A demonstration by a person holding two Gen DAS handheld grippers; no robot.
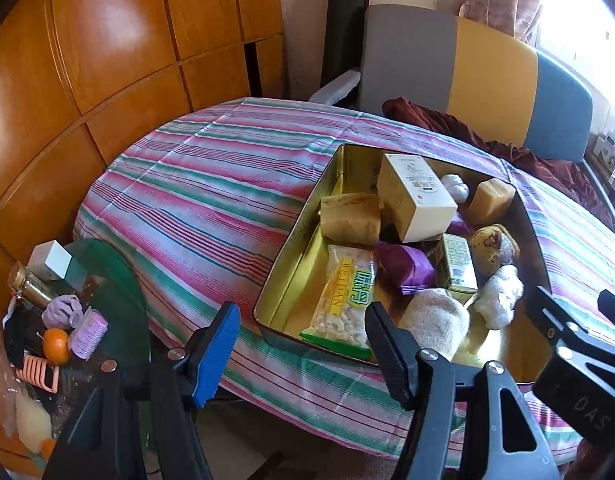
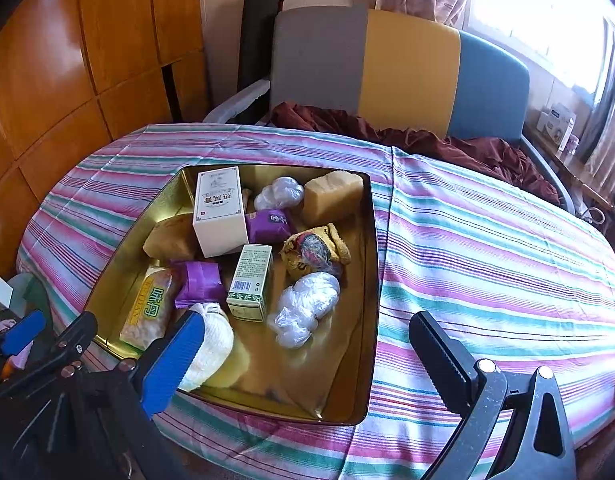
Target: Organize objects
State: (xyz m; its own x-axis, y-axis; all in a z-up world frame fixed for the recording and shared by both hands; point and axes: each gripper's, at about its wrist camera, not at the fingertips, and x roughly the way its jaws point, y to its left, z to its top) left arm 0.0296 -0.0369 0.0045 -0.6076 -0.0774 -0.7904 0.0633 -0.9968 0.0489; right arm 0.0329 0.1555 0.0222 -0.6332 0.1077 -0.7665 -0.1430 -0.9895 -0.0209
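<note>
Gold tin [image 2: 373, 280] long axis runs away from cameras; left gripper [image 1: 303, 344], right gripper [image 2: 307, 356] jaws apart, empty.

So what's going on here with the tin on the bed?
A person holds a tool in each hand over a striped bedspread, and neither grips anything. The left tool and right tool both hover open at the near edge of a gold tin. The tin already holds a white box, a green box, purple packets, a snack bag and wrapped bundles. Nothing is being lifted.
</note>
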